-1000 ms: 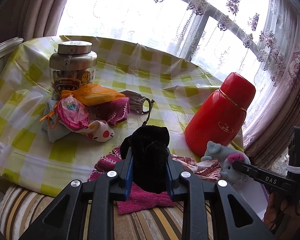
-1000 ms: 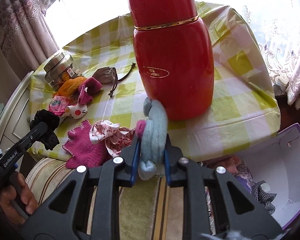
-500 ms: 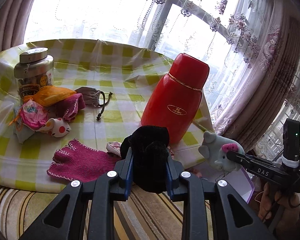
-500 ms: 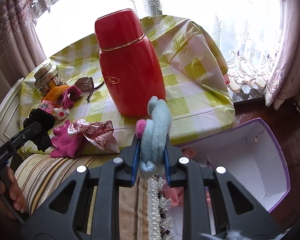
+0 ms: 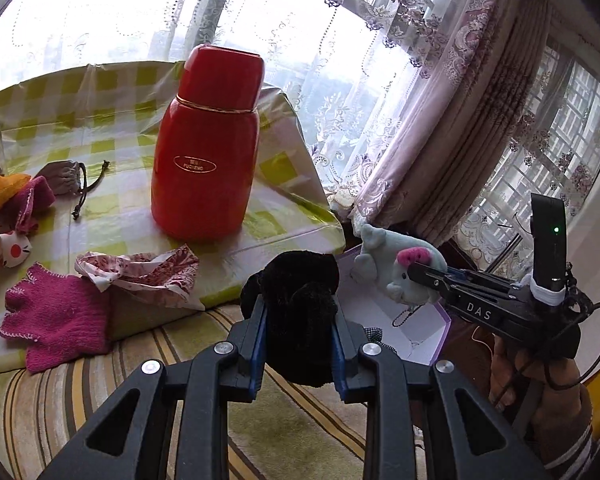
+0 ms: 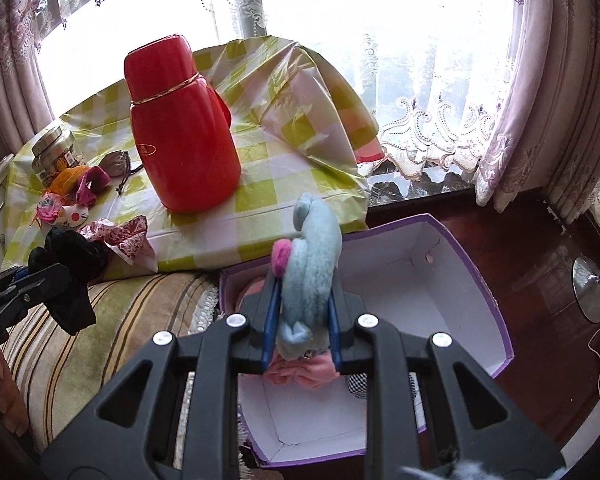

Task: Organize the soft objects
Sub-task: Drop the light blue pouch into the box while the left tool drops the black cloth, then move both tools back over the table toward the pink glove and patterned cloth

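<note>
Hanging directly over the near-left corner of the purple-edged white cardboard box [image 6: 432, 276], the right gripper [image 6: 302, 322] pinched a pale-blue plush elephant [image 6: 310, 264] upright; the left gripper [image 5: 299, 342], clamping a black fuzzy cloth [image 5: 298, 300], sat farther left over the striped cushion [image 5: 60, 392].

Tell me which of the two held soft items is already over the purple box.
The blue plush elephant in the right gripper hangs over the box; the black cloth in the left gripper hangs over the striped cushion.
</note>
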The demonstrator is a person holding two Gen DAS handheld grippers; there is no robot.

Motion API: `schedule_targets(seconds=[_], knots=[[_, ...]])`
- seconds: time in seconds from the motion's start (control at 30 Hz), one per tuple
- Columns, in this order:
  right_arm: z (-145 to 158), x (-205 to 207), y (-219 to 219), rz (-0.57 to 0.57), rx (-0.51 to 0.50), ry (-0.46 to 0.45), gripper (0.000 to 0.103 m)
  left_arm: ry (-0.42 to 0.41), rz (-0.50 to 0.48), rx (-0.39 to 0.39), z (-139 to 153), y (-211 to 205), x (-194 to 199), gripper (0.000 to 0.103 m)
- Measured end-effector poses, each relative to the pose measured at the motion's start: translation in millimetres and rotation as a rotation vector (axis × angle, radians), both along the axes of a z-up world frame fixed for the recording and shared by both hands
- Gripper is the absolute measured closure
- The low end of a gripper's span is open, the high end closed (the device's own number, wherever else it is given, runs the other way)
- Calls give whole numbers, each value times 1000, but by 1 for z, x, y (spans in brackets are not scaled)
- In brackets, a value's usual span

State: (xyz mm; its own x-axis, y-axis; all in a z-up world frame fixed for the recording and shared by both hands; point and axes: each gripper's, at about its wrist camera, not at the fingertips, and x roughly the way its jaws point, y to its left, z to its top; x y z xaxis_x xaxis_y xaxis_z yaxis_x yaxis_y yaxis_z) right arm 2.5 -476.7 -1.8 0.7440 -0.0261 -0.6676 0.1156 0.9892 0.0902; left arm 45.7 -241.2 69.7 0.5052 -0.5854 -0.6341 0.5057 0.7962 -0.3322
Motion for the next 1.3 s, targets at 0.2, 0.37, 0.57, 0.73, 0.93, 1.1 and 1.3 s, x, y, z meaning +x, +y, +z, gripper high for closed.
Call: schedule_targets(seconds=[0.2,0.37,0.57,0.73,0.93,1.1,1.3], knots=[[-1,-13,-27,-67,-21,1,77,4,-119,-2,-1,-32,-14,69],[-2,-14,-40,-112,-28,16,53,-13,-189,-2,2,-45,-24,35],[0,-14,-41,-124,-22,11,33,-22,-169,5,3,-35,-22,33],[-1,-13,-38,-110,-22,17,33,-52,-108,24,6,-14,-15,33],[2,-11,-28,-81,-32,17,33,-81,10,37,12,24,-3,33],[7,-10,-12,-39,-46,11,33,-88,128,30,16,66,6,33],[13,-8,8,21,-49,2,33,-70,278,21,14,122,6,33]])
